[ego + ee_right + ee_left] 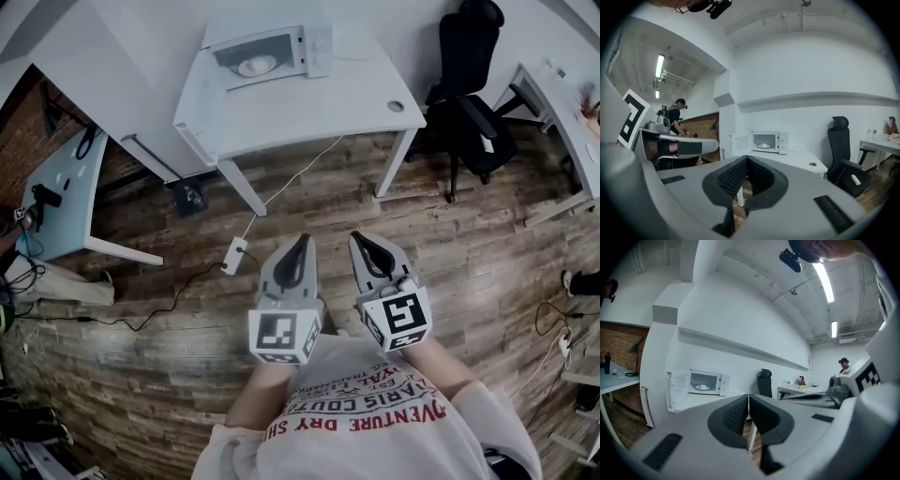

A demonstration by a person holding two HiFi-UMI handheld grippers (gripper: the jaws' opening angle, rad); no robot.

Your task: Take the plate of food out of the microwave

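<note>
Over on the white bench (319,112) ahead of us, the microwave (272,49) stands with its door swung open, and the plate of food (255,66) sits inside it, untouched. We're well back from it, standing on the wood floor (450,262). Our left tool (303,241) has its jaws pressed fully together, nothing between them. Our right tool (357,236) is closed and empty too. Both are side by side, pointing toward the microwave. A black office chair (469,84) stands by the bench's right end.
</note>
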